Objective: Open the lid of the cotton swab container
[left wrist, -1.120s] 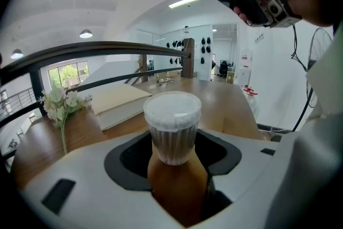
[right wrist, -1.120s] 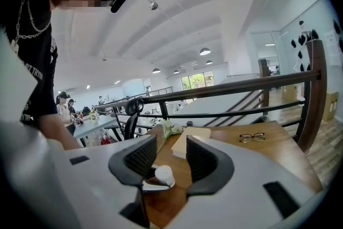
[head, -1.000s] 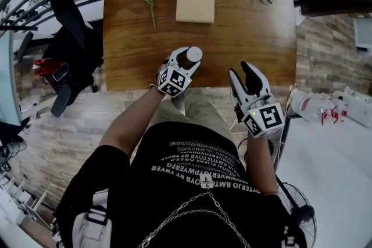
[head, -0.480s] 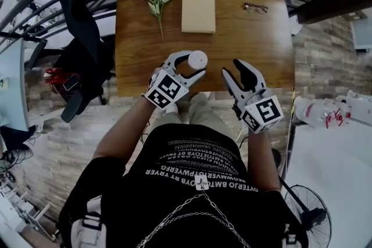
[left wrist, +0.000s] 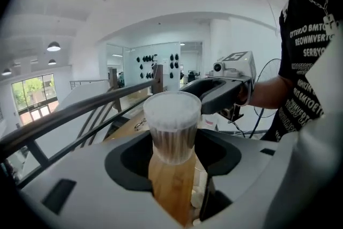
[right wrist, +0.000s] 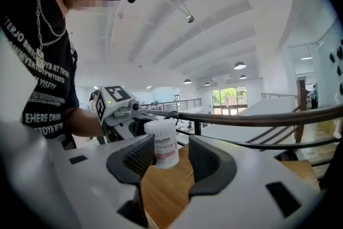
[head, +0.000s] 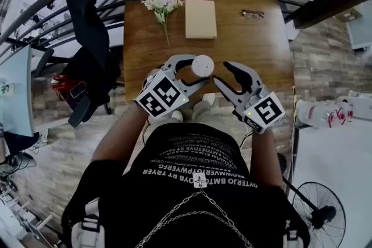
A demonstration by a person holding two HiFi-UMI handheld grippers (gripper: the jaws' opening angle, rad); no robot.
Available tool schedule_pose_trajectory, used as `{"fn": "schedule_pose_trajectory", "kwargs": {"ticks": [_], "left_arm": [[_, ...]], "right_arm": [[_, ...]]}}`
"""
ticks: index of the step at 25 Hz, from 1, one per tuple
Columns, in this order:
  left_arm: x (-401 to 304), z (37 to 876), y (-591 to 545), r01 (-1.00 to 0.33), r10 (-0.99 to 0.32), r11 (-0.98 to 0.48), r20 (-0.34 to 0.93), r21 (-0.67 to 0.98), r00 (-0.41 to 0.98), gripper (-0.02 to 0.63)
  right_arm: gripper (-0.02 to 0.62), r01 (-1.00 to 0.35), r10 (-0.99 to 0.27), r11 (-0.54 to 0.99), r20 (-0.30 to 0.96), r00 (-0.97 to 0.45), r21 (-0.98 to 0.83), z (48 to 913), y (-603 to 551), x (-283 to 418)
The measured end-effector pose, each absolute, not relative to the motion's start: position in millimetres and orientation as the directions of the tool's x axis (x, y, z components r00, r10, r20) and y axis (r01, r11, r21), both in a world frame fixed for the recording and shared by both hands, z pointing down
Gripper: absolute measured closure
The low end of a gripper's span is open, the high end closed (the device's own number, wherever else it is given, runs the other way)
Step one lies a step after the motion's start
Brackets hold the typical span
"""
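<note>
We grasp the cotton swab container (left wrist: pixel 171 139) (lid (head: pixel 203 64) on) in the left gripper (head: pixel 199 70) fingers, above the desk's (head: pixel 256 49) near edge. The right gripper (head: pixel 223 75) fingers, just opening wider, are released beside it, empty.

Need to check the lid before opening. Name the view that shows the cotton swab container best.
Left gripper view: the cotton swab container sits large at centre, with its clear wall, swabs and frosted lid plain. Right gripper view shows it smaller, label side. Head view shows only the lid's top.
</note>
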State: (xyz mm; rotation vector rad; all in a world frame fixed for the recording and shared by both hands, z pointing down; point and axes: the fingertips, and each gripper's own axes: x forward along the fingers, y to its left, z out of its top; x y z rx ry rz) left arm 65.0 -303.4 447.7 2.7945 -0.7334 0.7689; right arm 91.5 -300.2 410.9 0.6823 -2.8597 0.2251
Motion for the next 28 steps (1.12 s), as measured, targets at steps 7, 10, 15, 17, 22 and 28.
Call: {"fn": "schedule_pose_trajectory", "kwargs": {"ticks": [7, 10, 15, 17, 22, 28], "left_arm": [[73, 404, -258, -0.345, -0.279, -0.937, 0.500, 0.043, 0.820, 0.347], [72, 398, -240, -0.296, -0.228, -0.953, 0.489, 0.065, 0.842, 0.348], [67, 402, -222, -0.253, -0.182, -0.965, 0.514, 0.072, 0.838, 0.351], [60, 405, -219, -0.267, -0.188, -0.961, 0.539, 0.072, 0.821, 0.356], [45, 417, -213, -0.302, -0.233, -0.953, 0.615, 0.009, 0.754, 0.367], [40, 426, -208, -0.308, -0.216, -0.950, 0.583, 0.060, 0.783, 0.359]], "right_arm": [[0.322, -0.207, -0.195, 0.976, 0.149, -0.969, -0.070, 359, -254, 63], [0.322, -0.136, -0.125, 0.988, 0.142, -0.982, -0.070, 349, -235, 51], [0.337, -0.128, -0.118, 0.991, 0.185, -0.976, -0.046, 353, -225, 36], [0.344, -0.144, -0.127, 0.987, 0.195, -0.972, -0.076, 357, -222, 31], [0.354, -0.227, -0.186, 0.948, 0.190, -0.964, -0.224, 365, -221, 20], [0.315, -0.295, -0.257, 0.927, 0.182, -0.949, -0.230, 372, -216, 13]]}}
